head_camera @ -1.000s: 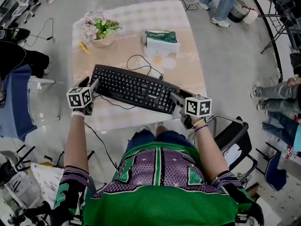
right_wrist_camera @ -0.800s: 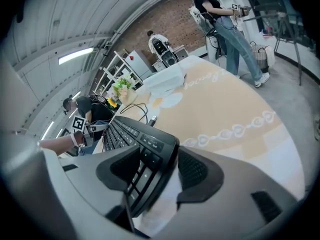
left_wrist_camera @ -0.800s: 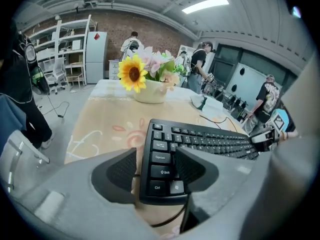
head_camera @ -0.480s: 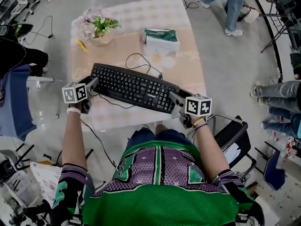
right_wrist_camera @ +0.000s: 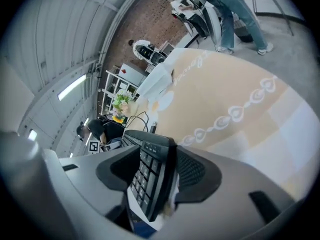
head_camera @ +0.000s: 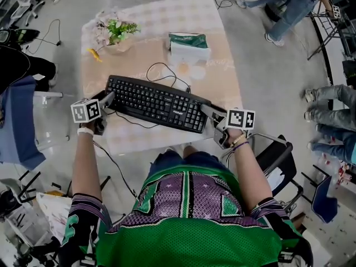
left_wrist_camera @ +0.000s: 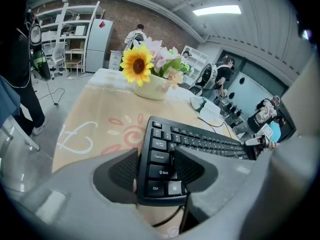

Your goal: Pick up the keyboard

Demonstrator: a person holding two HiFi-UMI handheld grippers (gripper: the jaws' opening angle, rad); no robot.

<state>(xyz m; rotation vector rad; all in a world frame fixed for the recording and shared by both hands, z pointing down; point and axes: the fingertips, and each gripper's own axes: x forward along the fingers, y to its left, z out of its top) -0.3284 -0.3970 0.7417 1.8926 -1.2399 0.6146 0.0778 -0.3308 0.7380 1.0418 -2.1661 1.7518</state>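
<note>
Overhead, a small worktop (head_camera: 222,88) under a pale checked and beige cloth stands on a grey concrete floor (head_camera: 267,77), with people off to the right. Toward its far side sit a pot of flowers (head_camera: 114,35) and a green-topped tissue pack (head_camera: 189,46), well apart. A black full-size keyboard (head_camera: 156,103) spans the near half, its cable (head_camera: 164,71) looping behind it. The left gripper (head_camera: 109,99) has its jaws clamped on the keyboard's left end, the right gripper (head_camera: 207,111) on its right end.
</note>
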